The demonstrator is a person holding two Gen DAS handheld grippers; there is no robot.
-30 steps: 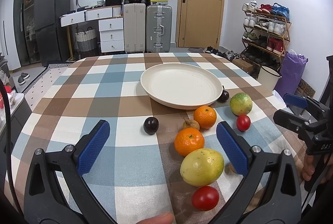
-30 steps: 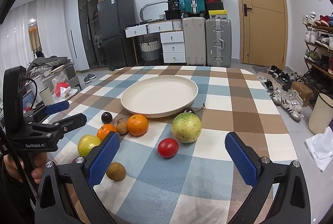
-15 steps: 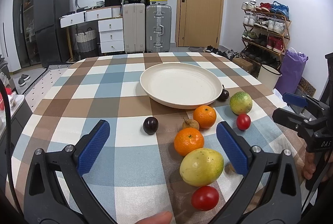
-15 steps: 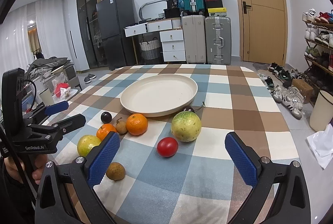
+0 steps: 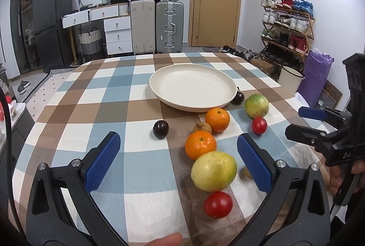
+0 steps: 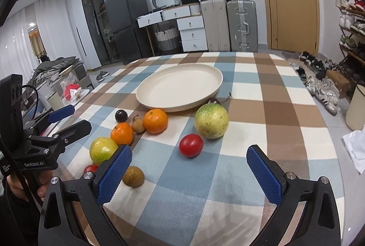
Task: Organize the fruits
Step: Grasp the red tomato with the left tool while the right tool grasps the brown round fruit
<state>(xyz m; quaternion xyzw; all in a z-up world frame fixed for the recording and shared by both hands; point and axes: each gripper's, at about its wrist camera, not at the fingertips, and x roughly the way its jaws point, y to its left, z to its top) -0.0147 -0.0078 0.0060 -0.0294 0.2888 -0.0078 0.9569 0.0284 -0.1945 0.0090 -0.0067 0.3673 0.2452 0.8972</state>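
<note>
Both grippers hang wide open and empty over the near edge of the worktop (image 5: 68,95), and over the last second almost nothing shifts: the left gripper (image 5: 178,161) and the right gripper (image 6: 189,175) only drift slightly, with no fruit touched. The plate (image 5: 159,95) is bare; in front of it lie two oranges (image 5: 217,119), two tomatoes (image 6: 191,145), two green-yellow fruits (image 6: 211,120), dark plums (image 5: 160,129) and small brown fruits (image 6: 133,176). The sorting has evidently not begun
</note>
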